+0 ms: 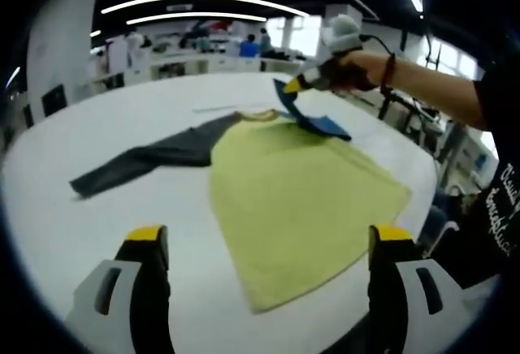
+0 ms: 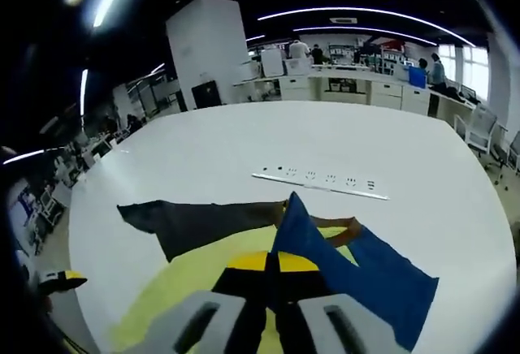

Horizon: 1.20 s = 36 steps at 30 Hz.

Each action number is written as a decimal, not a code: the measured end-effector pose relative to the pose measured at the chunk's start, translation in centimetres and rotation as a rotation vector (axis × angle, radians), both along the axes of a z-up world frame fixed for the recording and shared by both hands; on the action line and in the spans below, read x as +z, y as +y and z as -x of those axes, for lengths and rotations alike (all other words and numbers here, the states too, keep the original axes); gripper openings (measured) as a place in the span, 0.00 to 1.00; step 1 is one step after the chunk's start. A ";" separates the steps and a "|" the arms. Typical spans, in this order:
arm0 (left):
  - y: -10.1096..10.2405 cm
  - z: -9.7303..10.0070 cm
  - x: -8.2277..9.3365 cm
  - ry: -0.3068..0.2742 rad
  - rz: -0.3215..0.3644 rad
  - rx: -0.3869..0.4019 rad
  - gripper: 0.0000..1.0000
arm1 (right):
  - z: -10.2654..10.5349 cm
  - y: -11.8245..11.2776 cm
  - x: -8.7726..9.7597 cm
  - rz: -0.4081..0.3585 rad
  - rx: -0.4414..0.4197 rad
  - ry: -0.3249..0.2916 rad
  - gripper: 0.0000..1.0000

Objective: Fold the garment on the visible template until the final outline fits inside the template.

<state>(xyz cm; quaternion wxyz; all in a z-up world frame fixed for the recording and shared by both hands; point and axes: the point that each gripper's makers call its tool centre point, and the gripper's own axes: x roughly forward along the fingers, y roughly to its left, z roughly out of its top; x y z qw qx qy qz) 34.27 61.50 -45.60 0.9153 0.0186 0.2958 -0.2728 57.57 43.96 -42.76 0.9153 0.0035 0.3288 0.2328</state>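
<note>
- On the white table (image 1: 97,232): one shirt (image 1: 301,200), lying flat, yellow-green body, collar toward the far side in the left gripper view.
- Grey sleeve (image 1: 146,163): spread out flat on the table, stretched away from the body toward the left of the left gripper view; its cuff end rests on bare tabletop.
- Blue sleeve (image 2: 357,269): lifted off the table at its end, raised to a peak over the collar area; the rest of it drapes down onto the yellow body.
- Collar (image 2: 345,228): brownish trim, partly covered by the blue sleeve in the right gripper view.
- Right gripper (image 2: 279,266): jaws closed together, pinching the blue sleeve at its raised tip. Seen in the left gripper view held by a hand (image 1: 353,66) above the shirt's far edge.
- Left gripper (image 1: 268,244): jaws spread wide, yellow-tipped, nothing between them; held above the table near the shirt's hem, not touching the cloth.
- White strip (image 2: 321,182): long, thin, with small marks along it, lying on the table beyond the collar, apart from the shirt.
- Containers: cannot tell of any on the table.
- Template outline: cannot be made out on the table.
- Background: desks, ceiling light strips, people far off.
</note>
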 end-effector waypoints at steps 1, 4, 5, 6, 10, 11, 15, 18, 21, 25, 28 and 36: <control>0.0 0.0 0.0 0.001 0.000 0.001 0.99 | 0.0 0.4 0.0 0.002 0.007 -0.004 0.00; 0.0 0.0 -0.1 0.002 -0.001 0.000 0.99 | 0.0 1.1 0.1 -0.006 0.018 -0.007 0.00; 0.0 0.0 -0.2 0.005 -0.002 -0.001 0.99 | 0.0 1.4 0.2 -0.011 0.022 -0.008 0.00; 0.0 0.0 -0.3 0.006 -0.002 -0.001 0.98 | 0.0 1.6 0.3 -0.012 0.025 -0.009 0.00; 0.0 0.1 -0.4 0.010 -0.002 0.000 0.98 | 0.1 2.6 0.4 -0.012 0.044 -0.016 0.00; 0.0 0.1 -0.4 0.011 -0.002 0.002 0.98 | 0.1 2.8 0.4 -0.010 0.049 -0.019 0.00; 0.2 0.2 -0.5 0.014 0.000 0.007 0.98 | 0.3 3.7 0.7 -0.024 0.063 -0.026 0.00; 0.2 0.3 -0.6 0.018 0.002 0.006 0.98 | 0.4 4.4 0.9 -0.030 0.075 -0.030 0.00; 0.1 0.2 -0.7 0.019 0.001 0.005 0.98 | 0.6 5.2 1.2 -0.039 0.091 -0.036 0.00; 0.1 0.2 -0.8 0.020 0.003 0.008 0.98 | 1.1 6.1 1.4 -0.051 0.111 -0.041 0.00; 0.1 0.3 -0.9 0.025 0.001 0.007 0.98 | 1.5 6.7 1.6 -0.057 0.128 -0.049 0.00; 0.1 0.3 -1.2 0.032 0.004 0.011 0.97 | 2.9 8.6 0.5 -0.049 0.185 -0.033 0.00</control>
